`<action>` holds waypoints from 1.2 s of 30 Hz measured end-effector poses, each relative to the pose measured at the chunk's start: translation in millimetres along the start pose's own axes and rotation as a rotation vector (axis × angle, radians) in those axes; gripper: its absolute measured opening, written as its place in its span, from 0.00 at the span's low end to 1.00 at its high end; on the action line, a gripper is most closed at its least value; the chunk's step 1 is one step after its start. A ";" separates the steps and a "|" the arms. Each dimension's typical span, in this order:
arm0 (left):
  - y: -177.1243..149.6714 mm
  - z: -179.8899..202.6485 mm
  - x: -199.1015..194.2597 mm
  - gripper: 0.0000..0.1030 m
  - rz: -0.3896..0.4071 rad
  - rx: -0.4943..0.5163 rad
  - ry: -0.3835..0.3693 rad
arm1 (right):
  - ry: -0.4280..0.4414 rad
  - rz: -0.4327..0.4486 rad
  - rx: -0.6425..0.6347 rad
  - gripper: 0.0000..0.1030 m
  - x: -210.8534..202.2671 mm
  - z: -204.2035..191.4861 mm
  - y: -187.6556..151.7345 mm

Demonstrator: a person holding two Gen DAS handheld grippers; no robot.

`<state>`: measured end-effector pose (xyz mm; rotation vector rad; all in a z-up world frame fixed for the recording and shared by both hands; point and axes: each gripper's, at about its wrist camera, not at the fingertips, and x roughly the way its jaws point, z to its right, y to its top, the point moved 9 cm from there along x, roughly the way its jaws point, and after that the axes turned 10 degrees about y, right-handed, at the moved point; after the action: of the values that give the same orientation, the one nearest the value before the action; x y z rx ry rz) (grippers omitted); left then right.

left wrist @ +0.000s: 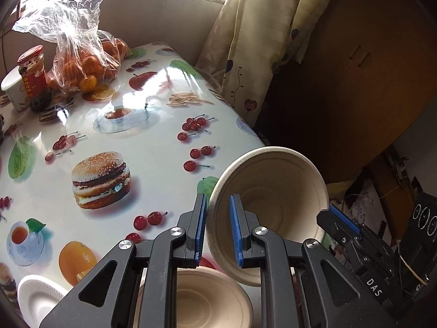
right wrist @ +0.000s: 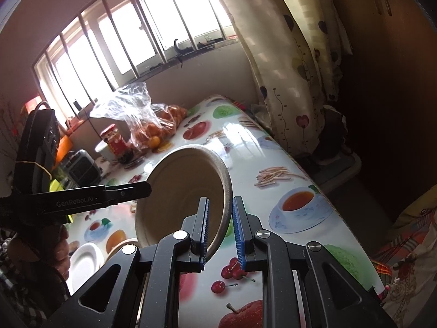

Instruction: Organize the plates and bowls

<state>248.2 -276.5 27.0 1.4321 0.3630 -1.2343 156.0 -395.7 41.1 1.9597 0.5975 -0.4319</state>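
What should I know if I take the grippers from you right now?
Left hand-held gripper: shut on the rim of the tilted beige bowl.
Right hand-held gripper: shut on that bowl's opposite rim.
The bowl is in the air. A second beige bowl sits on the table below; a white plate lies beside it.
Left: set the held bowl down, perhaps into the other.

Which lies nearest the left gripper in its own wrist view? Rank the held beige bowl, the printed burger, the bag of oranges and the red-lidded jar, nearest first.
From the left gripper:
1. Beige bowl, clamped by its rim between the pads.
2. Printed burger, mid-table, to the left.
3. Bag of oranges and red-lidded jar, far left end; too close to call.
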 end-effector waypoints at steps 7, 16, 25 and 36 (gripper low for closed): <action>-6.3 -10.7 -13.7 0.17 0.016 -0.021 0.000 | 0.035 -0.002 -0.010 0.17 -4.4 -13.4 -3.7; -18.0 -23.5 -29.8 0.17 0.035 -0.051 -0.001 | 0.066 -0.005 -0.027 0.17 -7.0 -32.0 -9.9; -32.0 -38.6 -42.1 0.17 0.047 -0.076 0.010 | 0.100 -0.013 -0.044 0.17 -8.2 -51.3 -18.8; -55.7 -56.9 -56.7 0.17 0.054 -0.110 0.021 | 0.137 -0.045 -0.049 0.17 -7.0 -68.0 -38.6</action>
<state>208.1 -187.5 31.9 1.3530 0.3976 -1.1395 130.9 -321.5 46.6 1.9425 0.7339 -0.3087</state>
